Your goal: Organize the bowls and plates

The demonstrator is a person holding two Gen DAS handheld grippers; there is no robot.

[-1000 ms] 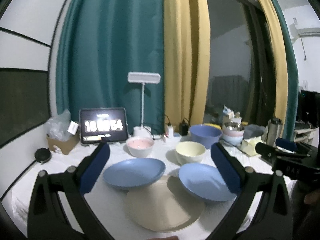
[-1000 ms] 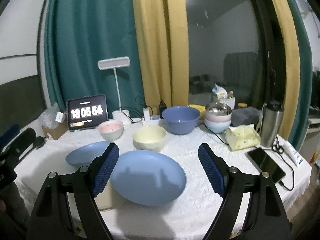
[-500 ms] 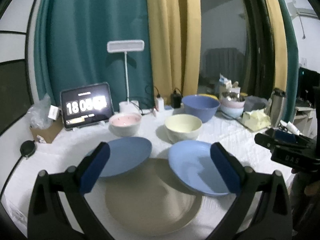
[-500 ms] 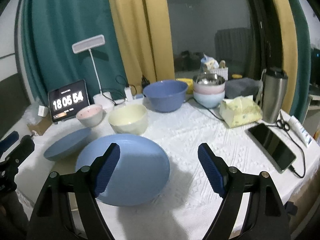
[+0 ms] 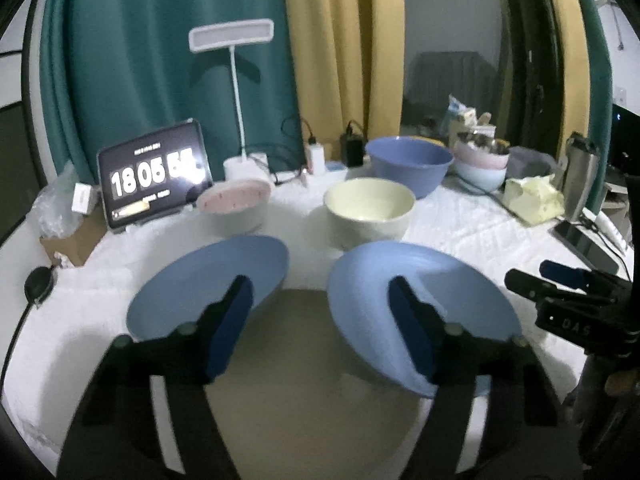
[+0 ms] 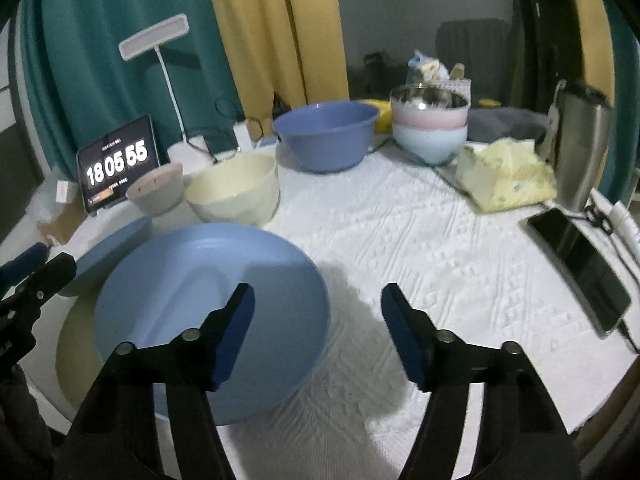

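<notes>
Two blue plates lean on a beige plate (image 5: 304,380) near the table's front: one on the left (image 5: 208,280), one on the right (image 5: 420,300). My left gripper (image 5: 320,284) hovers over the gap between them, its jaws closing with nothing between the pads. My right gripper (image 6: 316,290) hangs over the right blue plate's (image 6: 208,312) right rim, its jaws also closing, and the pads touch nothing. Behind stand a cream bowl (image 6: 236,188), a pink bowl (image 6: 156,192), a big blue bowl (image 6: 324,136) and a stack of bowls (image 6: 430,128).
A tablet clock (image 5: 154,178) and a desk lamp (image 5: 232,36) stand at the back left. A tissue pack (image 6: 504,176), steel tumbler (image 6: 580,148) and phone (image 6: 580,272) sit on the right. White tablecloth (image 6: 420,248) lies between the plates and the phone.
Both grippers have come down and forward toward the plates, which now look larger. Both pairs of jaws have narrowed from wide open.
</notes>
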